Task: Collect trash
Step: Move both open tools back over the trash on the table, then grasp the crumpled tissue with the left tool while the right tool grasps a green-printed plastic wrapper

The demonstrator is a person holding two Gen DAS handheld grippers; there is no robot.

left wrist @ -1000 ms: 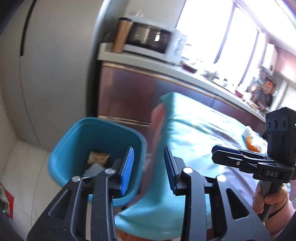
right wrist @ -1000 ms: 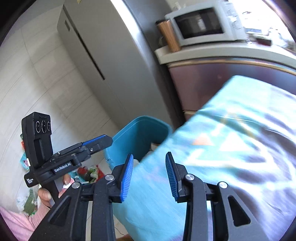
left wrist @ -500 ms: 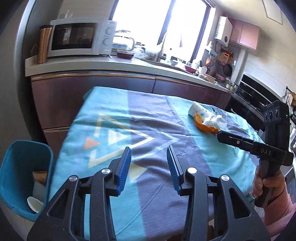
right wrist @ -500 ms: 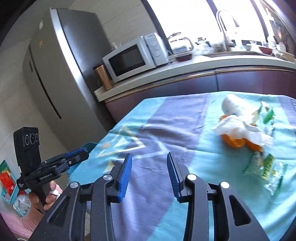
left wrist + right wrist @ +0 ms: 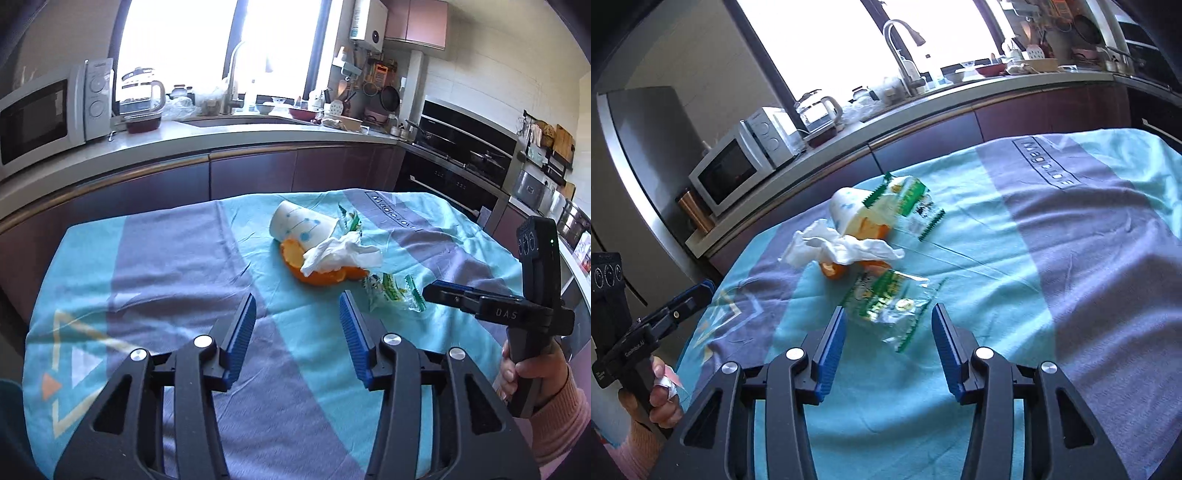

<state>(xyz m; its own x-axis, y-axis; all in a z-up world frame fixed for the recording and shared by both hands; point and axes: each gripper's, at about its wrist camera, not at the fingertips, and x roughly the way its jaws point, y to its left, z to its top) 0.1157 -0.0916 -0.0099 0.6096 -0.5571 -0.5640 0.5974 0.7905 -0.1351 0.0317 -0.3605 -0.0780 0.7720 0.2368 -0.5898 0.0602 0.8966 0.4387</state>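
Both sets of tongs are empty and spreading: the left tongs [image 5: 297, 321] have their blue ribbed pads parting over bare cloth, and the right tongs [image 5: 888, 334] are opening too, pads either side of the near end of a crinkly clear-and-green plastic snack wrapper [image 5: 886, 299] without touching it

Out from there, the trash sits in one heap near the middle of the worktop [image 5: 1089, 240], which is draped in a teal-and-purple striped cloth: a crumpled white paper tissue [image 5: 341, 253] lies over curls of orange peel [image 5: 321, 275], a white paper cup with blue dots [image 5: 301, 223] lies on its side just behind, and a second green wrapper [image 5: 905, 195] sits against the cup

My read on handling (all of it looks feather-light): the near wrapper is thin and slippery, so pinch it at a crumpled fold, not a flat edge. The tissue is soft and will bunch anywhere. The peel is floppy and may trail pieces. The cup crushes easily; take it across the rim

The left view shows the oven wall and the right tongs from the side, gripped by a hand [image 5: 532, 373] in a pink sleeve. Only the right view shows the steel fridge [image 5: 639, 147] and the far wrapper laid out plainly
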